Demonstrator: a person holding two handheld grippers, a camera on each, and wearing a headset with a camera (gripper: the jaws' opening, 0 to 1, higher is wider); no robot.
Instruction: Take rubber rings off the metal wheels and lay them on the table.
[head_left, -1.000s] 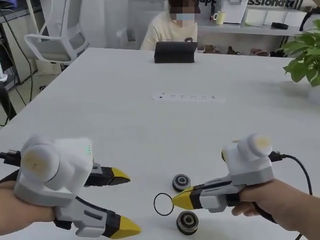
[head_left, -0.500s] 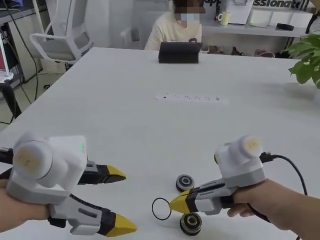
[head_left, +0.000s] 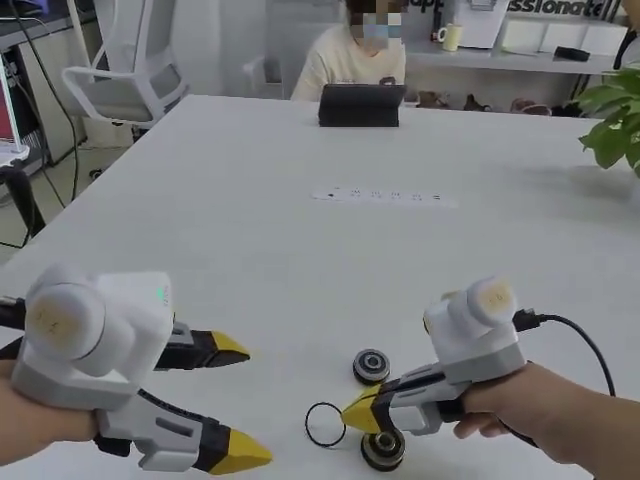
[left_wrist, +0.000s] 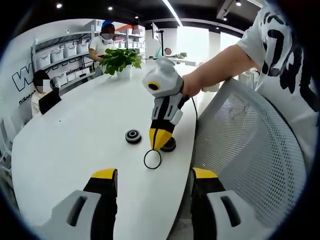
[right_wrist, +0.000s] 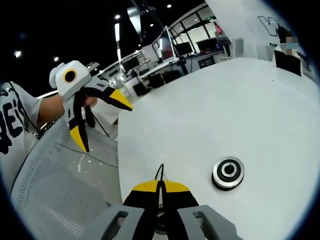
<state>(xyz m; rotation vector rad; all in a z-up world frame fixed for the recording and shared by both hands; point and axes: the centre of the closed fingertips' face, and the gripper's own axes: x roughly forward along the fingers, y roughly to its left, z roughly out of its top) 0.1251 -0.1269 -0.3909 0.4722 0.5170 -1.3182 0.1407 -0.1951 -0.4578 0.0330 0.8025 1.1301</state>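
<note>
While the right gripper is closed on the rubber ring by the tabletop's near edge, the left gripper is held wide. One metal wheel is seen under the jaws, a second wheel just beyond. On release the ring could be sprung over that edge, whose closeness is shown by the left gripper view; the pinch, by the right gripper view

Wide open table beyond the wheels and ring.
</note>
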